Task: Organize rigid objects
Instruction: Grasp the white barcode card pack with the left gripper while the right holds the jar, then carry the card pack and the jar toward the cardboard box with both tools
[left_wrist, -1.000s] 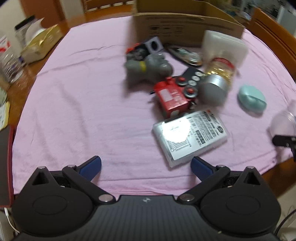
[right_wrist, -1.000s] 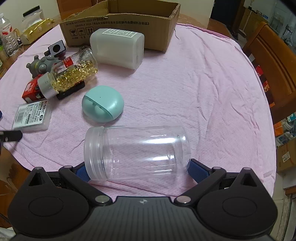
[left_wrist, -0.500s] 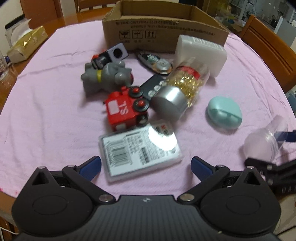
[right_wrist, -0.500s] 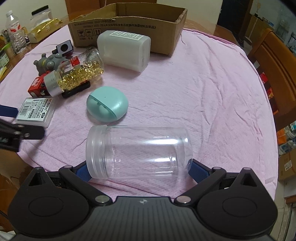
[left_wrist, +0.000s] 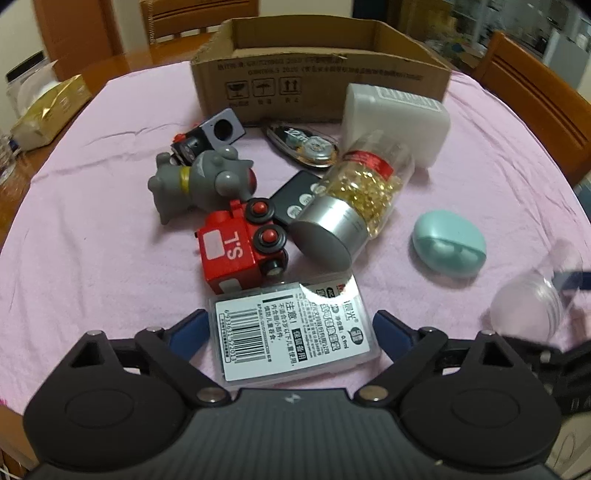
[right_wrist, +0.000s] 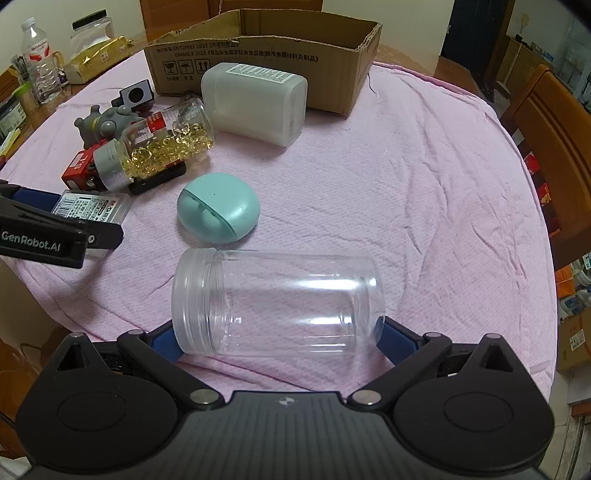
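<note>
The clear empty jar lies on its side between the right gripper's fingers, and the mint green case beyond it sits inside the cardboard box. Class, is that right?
Not quite. The right wrist view shows the mint green case on the pink cloth, outside the cardboard box. The clear empty jar does lie sideways between the right gripper fingers.

Left gripper (left_wrist: 290, 328) has shifted across the pink cloth (left_wrist: 92, 221) toward the pile of objects; the flat clear case (left_wrist: 295, 325), formerly ahead of it, now lies between its 2 blue fingers (left_wrist: 192, 326); the jaws are closing, pads not yet pressing the case.
</note>
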